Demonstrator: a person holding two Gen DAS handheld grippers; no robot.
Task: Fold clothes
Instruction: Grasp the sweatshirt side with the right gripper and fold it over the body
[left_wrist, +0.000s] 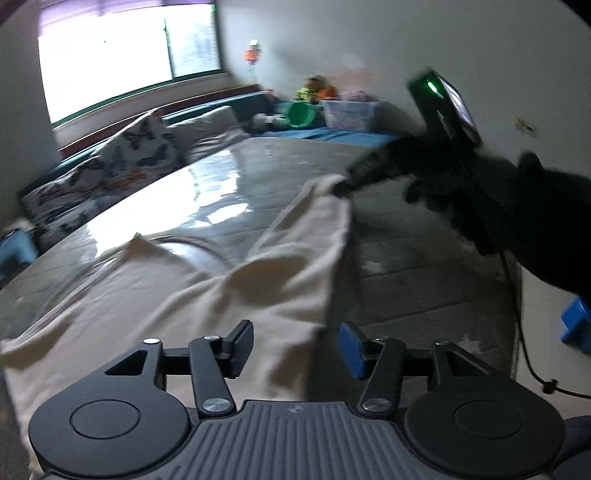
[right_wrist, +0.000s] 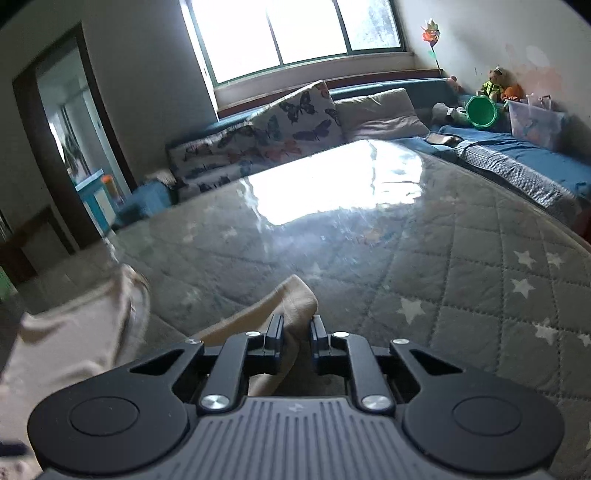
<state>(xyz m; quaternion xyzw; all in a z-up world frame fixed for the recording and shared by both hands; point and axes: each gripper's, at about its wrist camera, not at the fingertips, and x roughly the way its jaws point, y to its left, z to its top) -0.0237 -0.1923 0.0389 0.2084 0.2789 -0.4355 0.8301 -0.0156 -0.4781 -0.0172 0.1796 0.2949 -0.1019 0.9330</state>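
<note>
A cream garment (left_wrist: 192, 291) lies spread on the grey quilted mattress (left_wrist: 413, 280). My left gripper (left_wrist: 297, 349) is open just above the garment's near edge, with cloth below and between its fingers. My right gripper (right_wrist: 297, 328) is shut on a corner of the garment (right_wrist: 291, 299) and holds it lifted. In the left wrist view the right gripper (left_wrist: 341, 186) shows at the upper right, held in a black-gloved hand, pulling the cloth's far corner up. More of the garment (right_wrist: 74, 339) hangs at the left of the right wrist view.
The mattress (right_wrist: 461, 277) has white stars and a shiny plastic cover. Butterfly-print pillows (right_wrist: 295, 118) and a beige pillow (right_wrist: 380, 114) lie behind it. A green bucket (right_wrist: 482, 112), soft toys and a clear storage box (right_wrist: 535, 123) stand at the far right wall.
</note>
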